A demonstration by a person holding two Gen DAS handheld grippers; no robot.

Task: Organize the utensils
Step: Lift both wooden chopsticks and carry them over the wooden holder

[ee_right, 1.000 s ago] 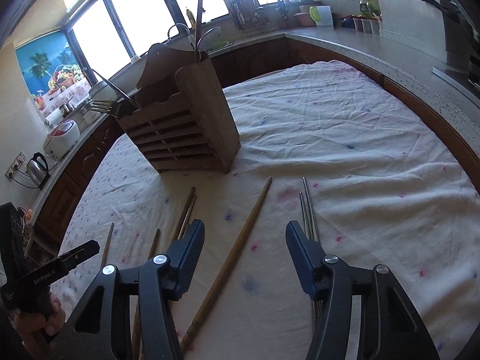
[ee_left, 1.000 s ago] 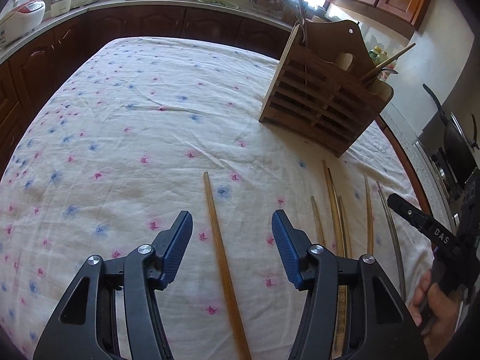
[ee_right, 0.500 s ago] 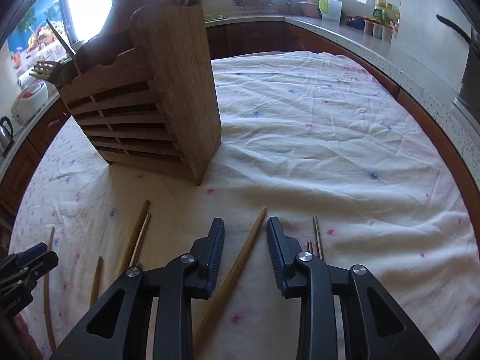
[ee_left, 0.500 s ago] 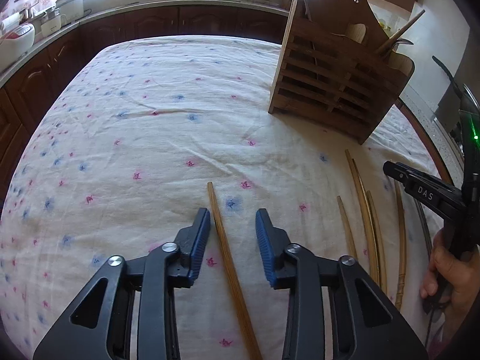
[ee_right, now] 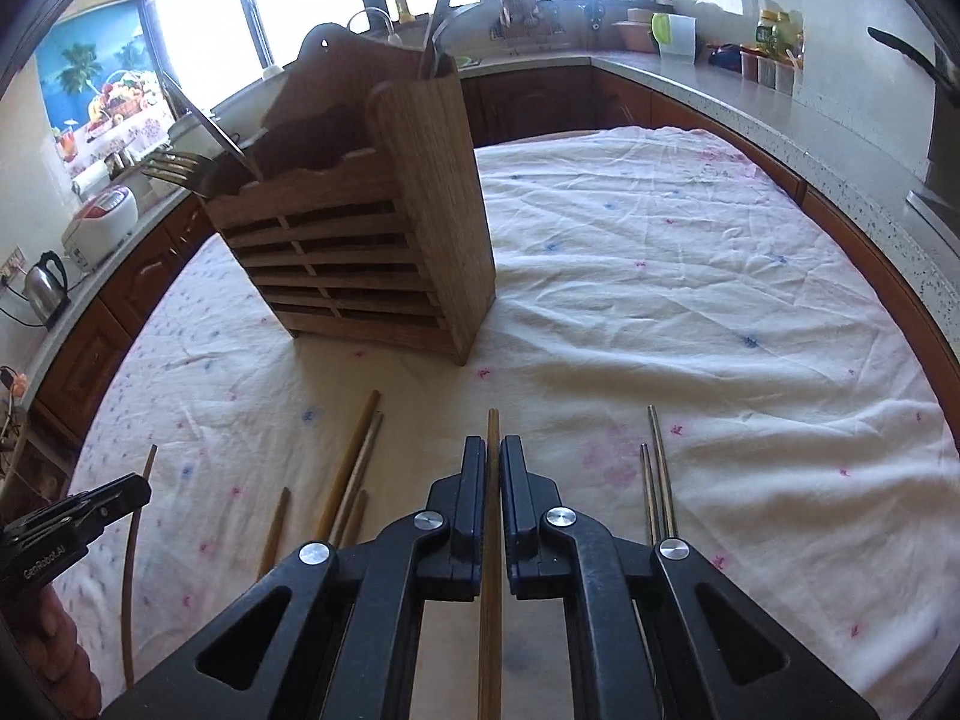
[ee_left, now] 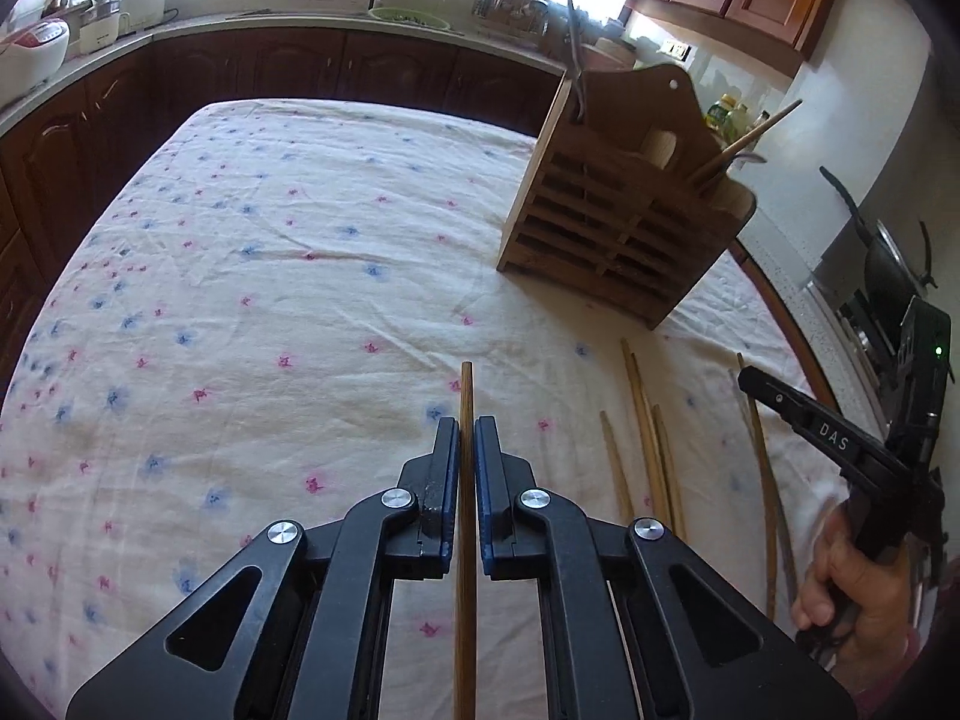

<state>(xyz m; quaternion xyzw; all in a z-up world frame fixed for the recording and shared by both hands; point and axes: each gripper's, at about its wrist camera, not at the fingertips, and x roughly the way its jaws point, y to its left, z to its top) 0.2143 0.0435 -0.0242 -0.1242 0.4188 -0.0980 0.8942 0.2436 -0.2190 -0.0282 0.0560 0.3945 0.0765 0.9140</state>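
Observation:
My left gripper [ee_left: 467, 423] is closing its jaws onto a wooden chopstick [ee_left: 466, 387], and the blue pads press it from both sides. Its tip points toward the slatted wooden utensil holder [ee_left: 618, 240] at the far right. My right gripper [ee_right: 493, 441] is closing the same way on a second wooden chopstick [ee_right: 493, 426], which points at the holder [ee_right: 372, 258] ahead. The holder has forks [ee_right: 174, 168] and other utensils in it. I cannot tell whether either chopstick is off the cloth.
Several loose wooden chopsticks [ee_left: 645, 432] lie on the flowered tablecloth [ee_left: 270, 300] between the two grippers. A pair of metal chopsticks [ee_right: 657, 480] lies right of my right gripper. A hand [ee_left: 852, 588] holds the right gripper's handle. Kitchen counters ring the table.
Both grippers went from wide open to shut, each on the chopstick that lay between its fingers. Each chopstick now runs straight between the jaws instead of slanting.

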